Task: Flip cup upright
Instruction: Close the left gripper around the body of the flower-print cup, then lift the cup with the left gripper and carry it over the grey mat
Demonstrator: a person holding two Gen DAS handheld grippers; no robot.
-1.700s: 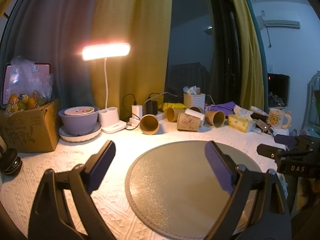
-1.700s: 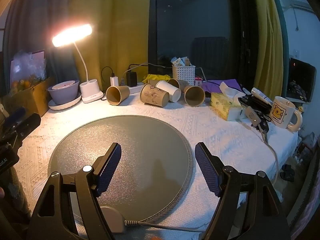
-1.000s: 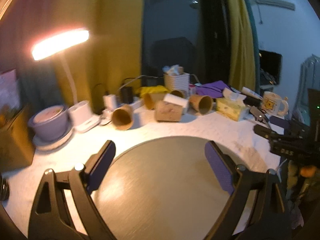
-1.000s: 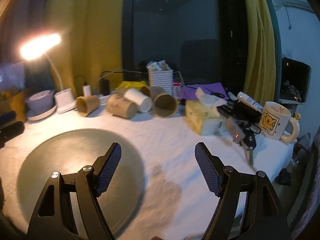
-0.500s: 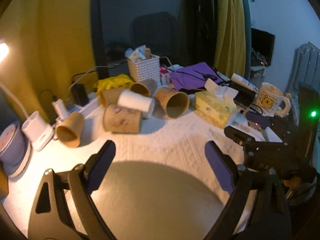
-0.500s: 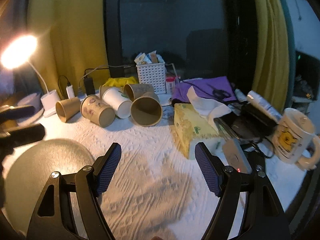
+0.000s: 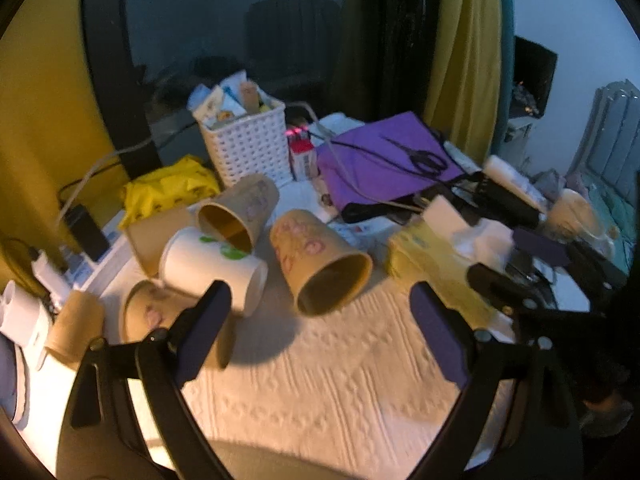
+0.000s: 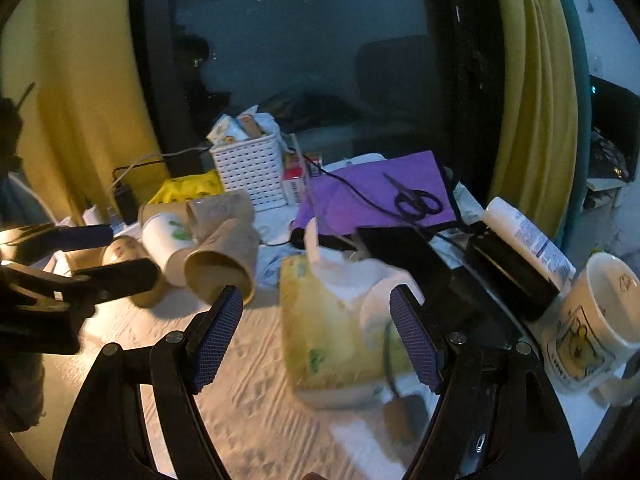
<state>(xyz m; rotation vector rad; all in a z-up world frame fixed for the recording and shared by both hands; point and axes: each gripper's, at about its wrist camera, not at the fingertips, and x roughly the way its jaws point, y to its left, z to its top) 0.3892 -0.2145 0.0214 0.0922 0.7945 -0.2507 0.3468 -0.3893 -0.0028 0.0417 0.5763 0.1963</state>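
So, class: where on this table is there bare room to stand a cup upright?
Free: the white textured cloth in front of the tipped brown paper cup, left of the yellow tissue box. Crowded: behind, around the white lattice basket and purple folder; far right by the white bear mug.

Six paper cups lie on their sides in a huddle: five brown ones (image 7: 324, 268) and one white cup (image 7: 212, 270), though the blur at the left edge could be hiding another. Around them I count one white basket (image 7: 250, 152), one tissue box (image 8: 328, 332), one bear mug (image 8: 592, 320), one pair of scissors (image 8: 416, 200), one purple folder (image 7: 384, 160) and one yellow bag (image 7: 168, 188). Two grippers are in sight, the left gripper (image 7: 320, 332) and the right gripper (image 8: 316, 336).
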